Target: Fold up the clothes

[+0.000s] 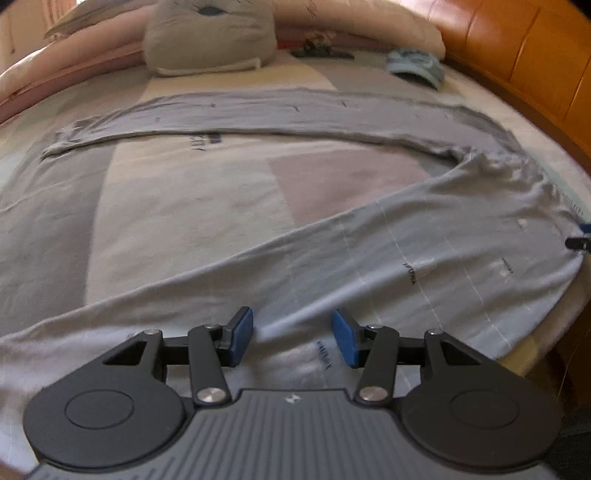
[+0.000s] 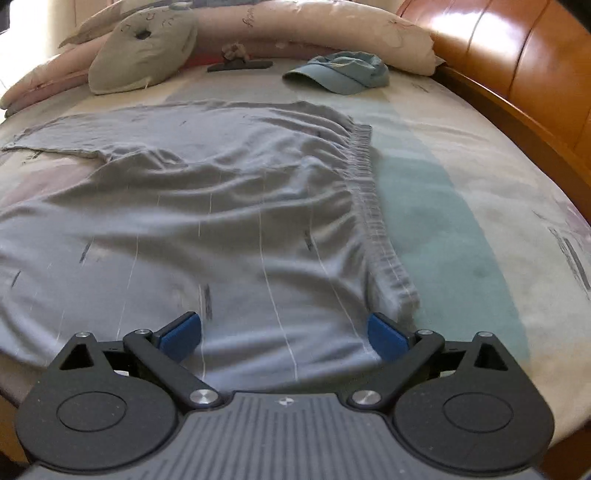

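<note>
Grey trousers (image 1: 424,243) lie spread flat on the bed, their two legs splayed in a V. My left gripper (image 1: 292,338) hovers open just above the near leg, nothing between its blue pads. The right wrist view shows the trousers' seat (image 2: 229,221) and the gathered waistband (image 2: 373,206) running away from me. My right gripper (image 2: 284,332) stands wide open over the near edge of the cloth by the waistband corner, holding nothing. A tip of the right gripper (image 1: 578,242) shows at the right edge of the left wrist view.
The patterned bedsheet (image 2: 461,206) lies bare right of the waistband. A blue cap (image 2: 343,75), a grey plush cushion (image 2: 144,51), pink pillows (image 2: 332,29) and a dark clip (image 2: 240,65) lie at the far side. A wooden headboard (image 2: 517,55) curves along the right.
</note>
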Demonstrator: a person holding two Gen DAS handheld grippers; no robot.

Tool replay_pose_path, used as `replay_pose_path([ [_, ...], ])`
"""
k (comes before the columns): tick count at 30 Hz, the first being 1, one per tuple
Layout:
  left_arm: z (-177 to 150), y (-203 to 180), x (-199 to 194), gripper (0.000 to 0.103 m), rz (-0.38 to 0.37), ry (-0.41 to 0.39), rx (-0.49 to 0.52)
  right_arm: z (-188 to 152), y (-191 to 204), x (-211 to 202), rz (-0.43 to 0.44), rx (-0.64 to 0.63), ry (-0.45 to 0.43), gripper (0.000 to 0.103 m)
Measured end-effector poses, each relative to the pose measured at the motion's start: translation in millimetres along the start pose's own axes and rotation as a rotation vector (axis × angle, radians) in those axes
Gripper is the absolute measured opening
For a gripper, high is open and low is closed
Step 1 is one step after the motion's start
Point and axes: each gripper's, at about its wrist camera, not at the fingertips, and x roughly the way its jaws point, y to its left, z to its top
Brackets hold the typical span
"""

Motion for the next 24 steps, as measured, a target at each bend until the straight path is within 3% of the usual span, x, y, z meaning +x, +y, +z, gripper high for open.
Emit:
replay_pose_path([
  [3,1.9,0.4,-4.7,0.050,0.020,-0.005,0.024,12.8,12.0,-5.0,-0.006,-0.004,0.026,0.098],
  [5,3.6,-3.2,-7.5,0.050,0.012,-0.013,0.064,19.9,26.1,-13.4,0.052,-0.047,-0.008,0.098],
  [11,-8.1,-0.8,-13.6,0.055,0.003,-0.015,0.109,18.3,78.8,-20.3,0.189,-0.202,0.002,0.098],
  [19,-22.6,17.5,-30.9,0.059,0.006,-0.006,0.080,-1.3,89.1,-11.4,0.156,-0.156,0.111,0.103],
  [24,-19.1,26.3,-34.6,0.059,0.017,-0.042,0.062,31.9,101.5,-14.3,0.155,-0.145,0.009,0.102],
])
